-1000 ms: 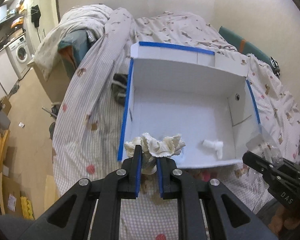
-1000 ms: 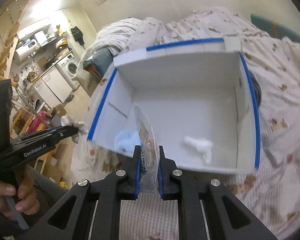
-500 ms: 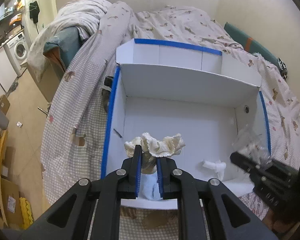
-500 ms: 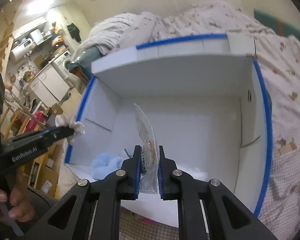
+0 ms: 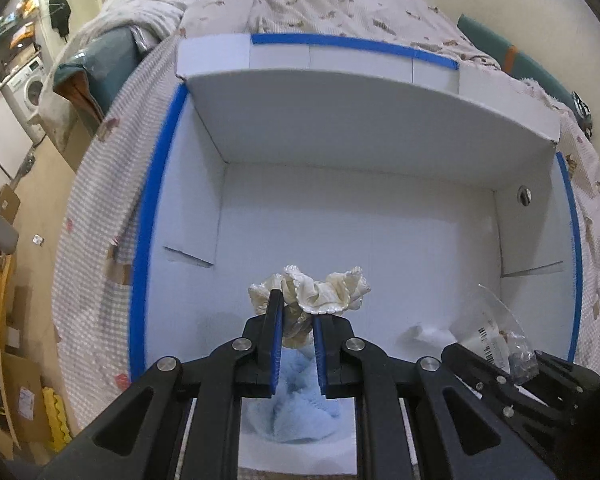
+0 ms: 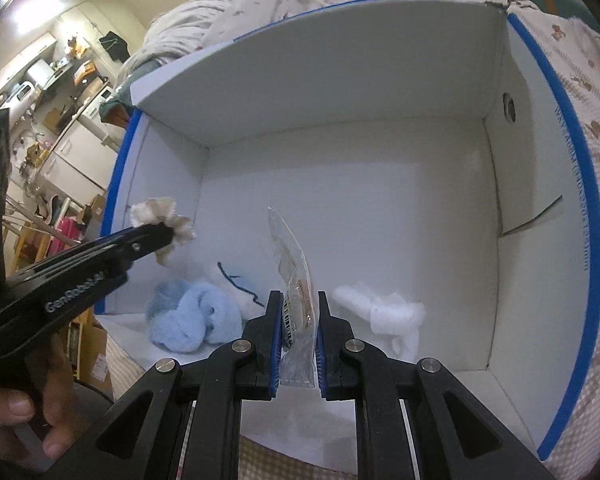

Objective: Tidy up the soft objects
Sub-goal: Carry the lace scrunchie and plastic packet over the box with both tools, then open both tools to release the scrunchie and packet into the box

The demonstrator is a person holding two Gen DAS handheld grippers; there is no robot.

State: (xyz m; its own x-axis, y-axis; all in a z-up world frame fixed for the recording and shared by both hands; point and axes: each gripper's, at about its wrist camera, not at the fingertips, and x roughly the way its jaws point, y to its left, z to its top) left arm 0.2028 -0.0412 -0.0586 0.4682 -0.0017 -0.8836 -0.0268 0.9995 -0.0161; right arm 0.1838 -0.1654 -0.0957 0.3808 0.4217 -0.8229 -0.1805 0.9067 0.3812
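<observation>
My left gripper (image 5: 297,312) is shut on a cream ruffled scrunchie (image 5: 324,294) and holds it above the floor of a white box (image 5: 380,128) with blue-taped rims; it also shows at the left of the right wrist view (image 6: 168,236). My right gripper (image 6: 297,312) is shut on a clear plastic packet (image 6: 296,276) and holds it inside the box; it also shows in the left wrist view (image 5: 496,332). A light blue fluffy cloth (image 6: 192,316) and a white rolled cloth (image 6: 384,308) lie on the box floor.
The box (image 6: 380,80) stands on a bed with a checked, patterned cover (image 5: 100,248). A heap of bedding (image 5: 148,4) lies at the far end. The floor with cardboard and a washing machine (image 5: 28,88) is off to the left.
Both grippers have moved forward over the box's near rim and down into it, each still holding its item. The box now fills both views.
</observation>
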